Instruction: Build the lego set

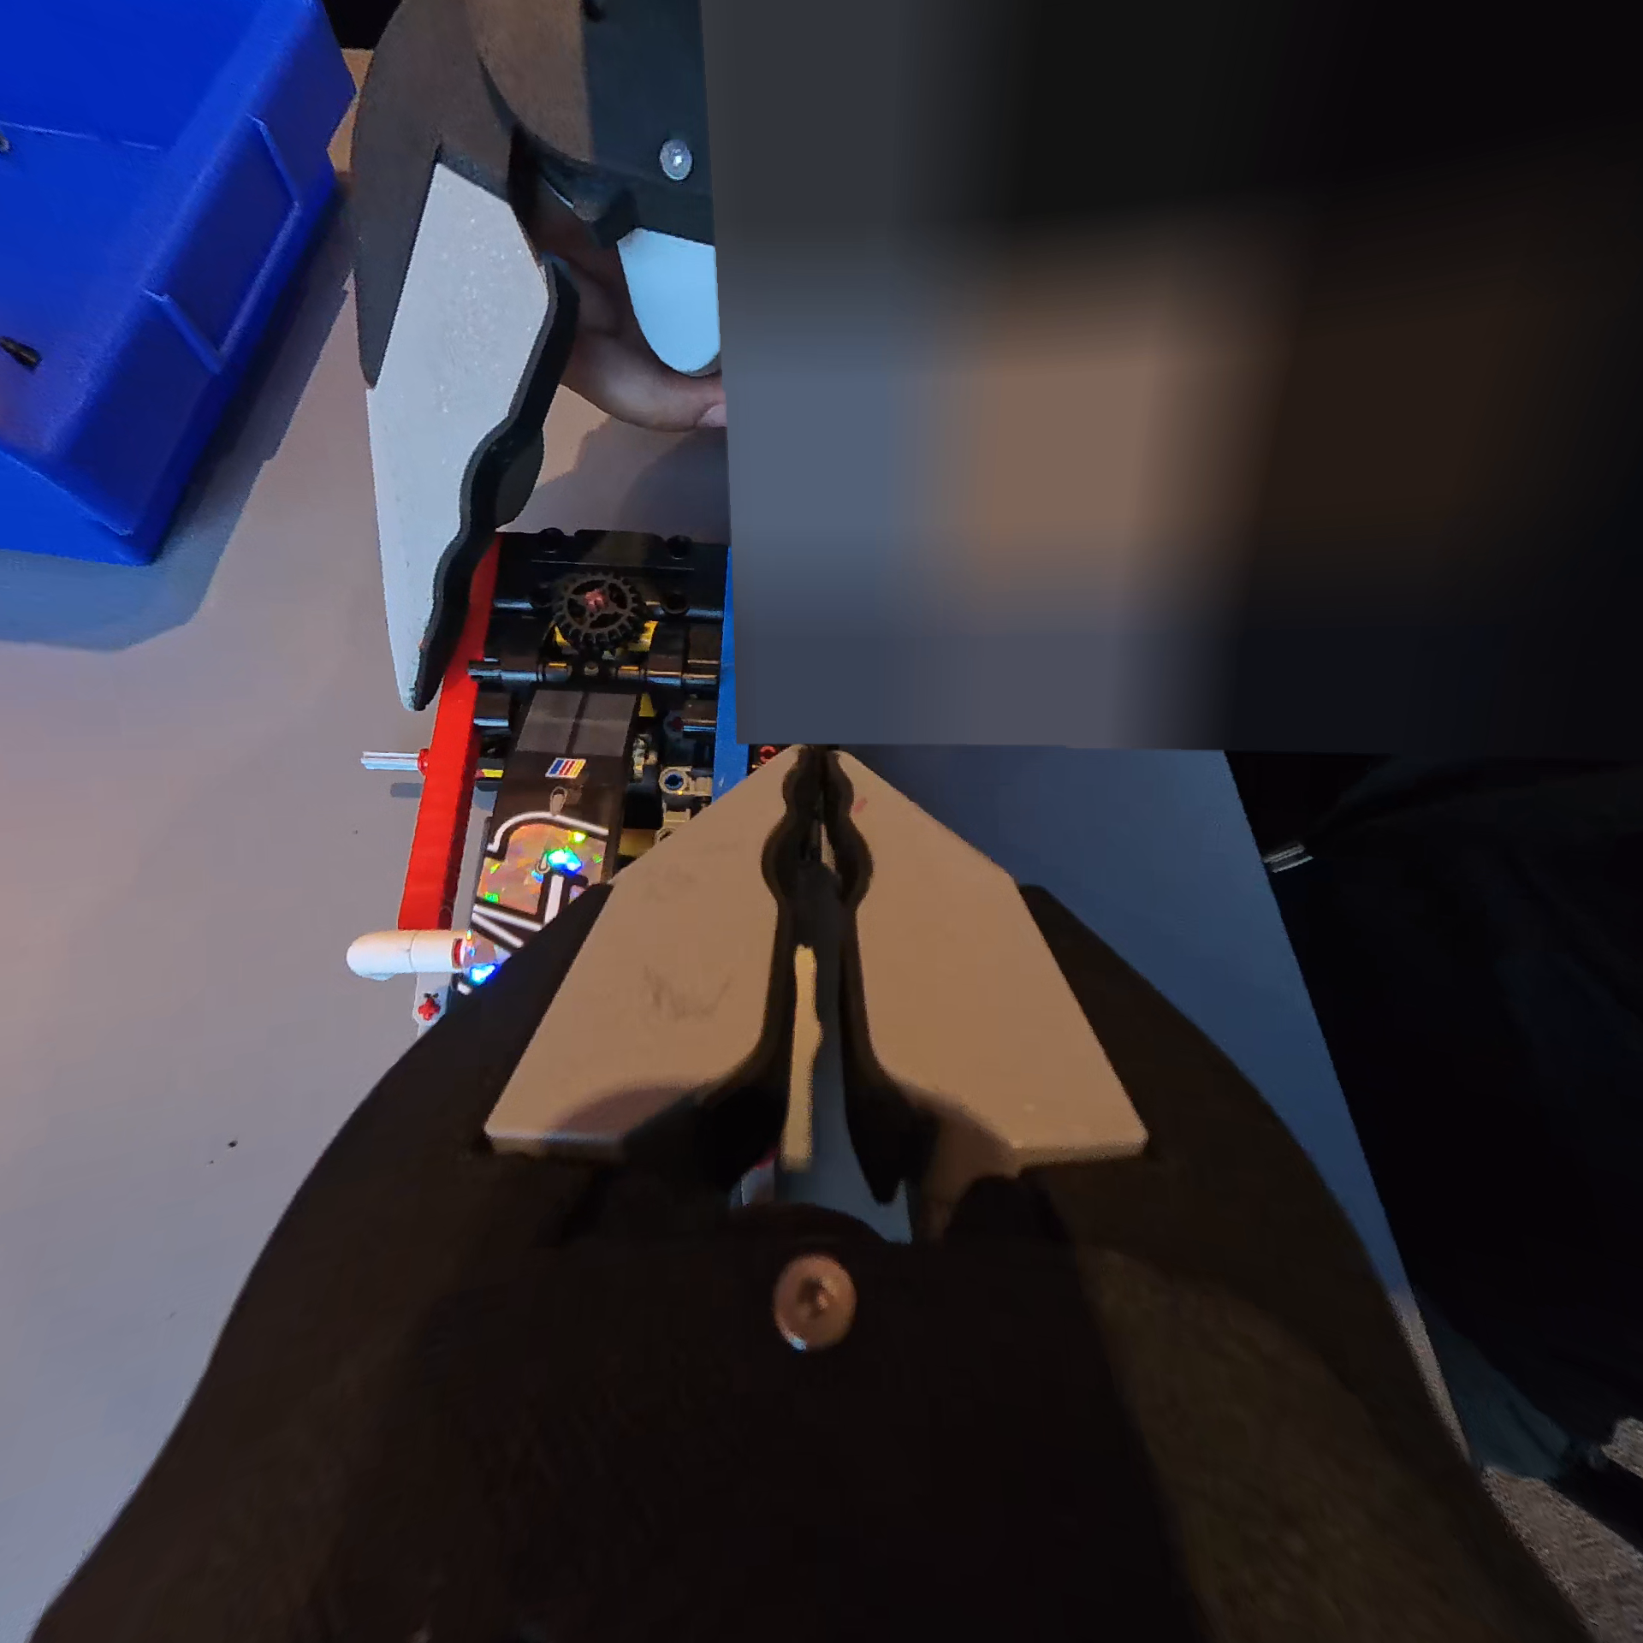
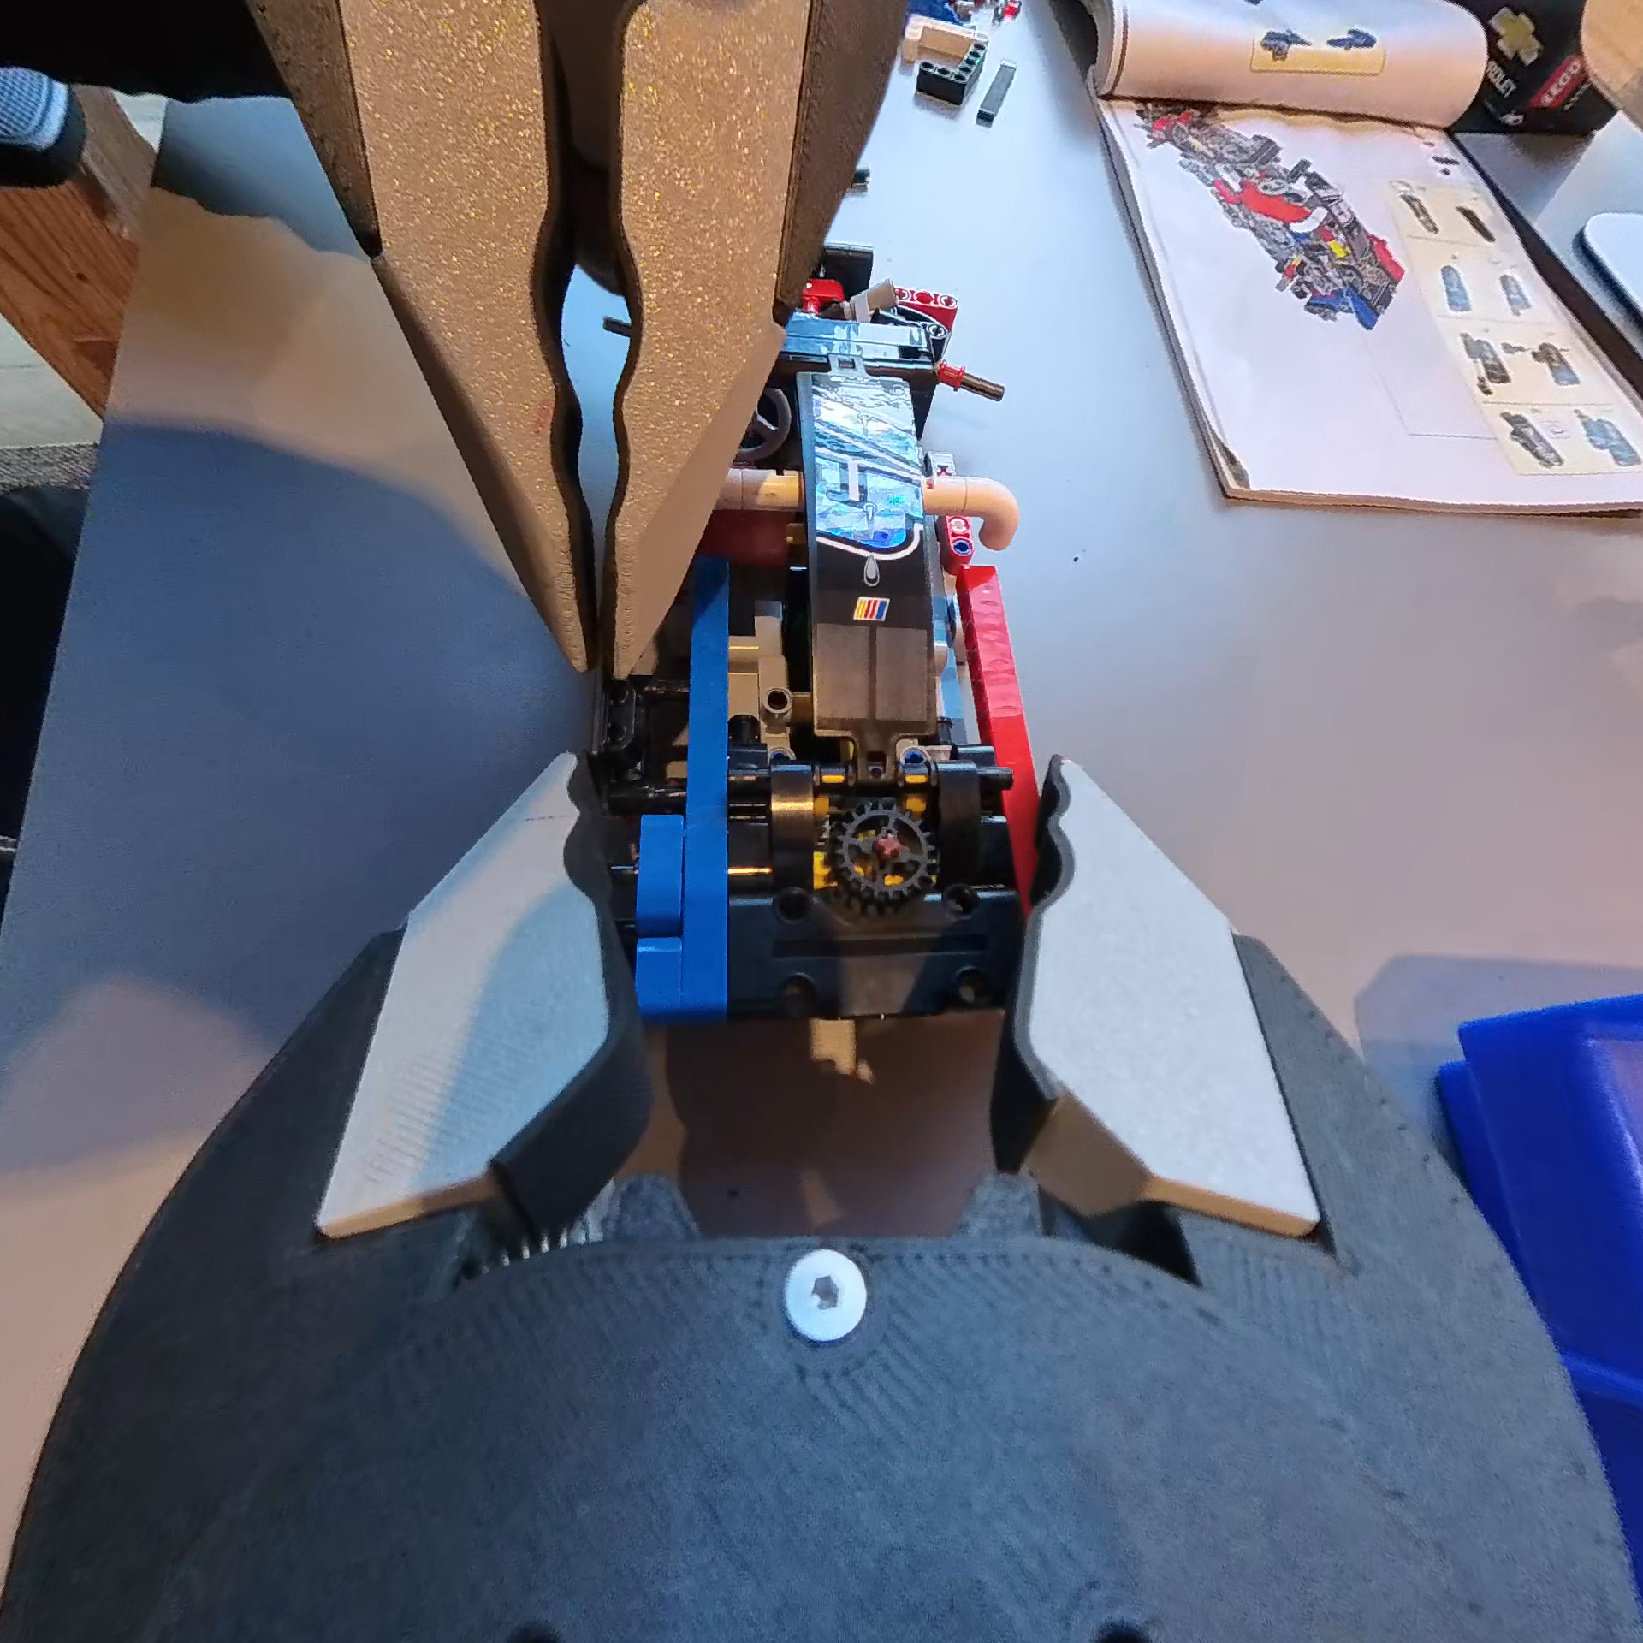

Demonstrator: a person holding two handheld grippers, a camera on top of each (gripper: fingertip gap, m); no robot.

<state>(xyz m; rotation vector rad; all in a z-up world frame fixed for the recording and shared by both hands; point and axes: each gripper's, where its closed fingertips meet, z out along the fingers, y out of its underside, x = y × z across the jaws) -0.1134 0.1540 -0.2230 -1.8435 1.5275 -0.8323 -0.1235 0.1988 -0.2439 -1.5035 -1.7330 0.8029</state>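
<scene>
A long lego car model [image 2: 876, 640] lies on the grey table, with a blue beam [image 2: 709, 711] on one side, a red beam [image 2: 996, 649] on the other and a black gear [image 2: 885, 849] at its near end. My right gripper [image 2: 813, 800] straddles that end, its pads against both sides. In the left wrist view one right finger [image 1: 444, 444] touches the red beam [image 1: 444, 800]. My left gripper [image 1: 818, 766] is shut. In the right wrist view its tips [image 2: 606, 662] sit just above a black part [image 2: 624, 716] beside the blue beam. Whether it holds anything is hidden.
A blue bin [image 1: 133, 311] stands on the red-beam side of the model, also in the right wrist view [image 2: 1565, 1227]. An open instruction booklet [image 2: 1334, 338] lies farther off, with loose pieces [image 2: 956, 67] beyond the model. A hand [image 1: 640, 382] holds the right gripper.
</scene>
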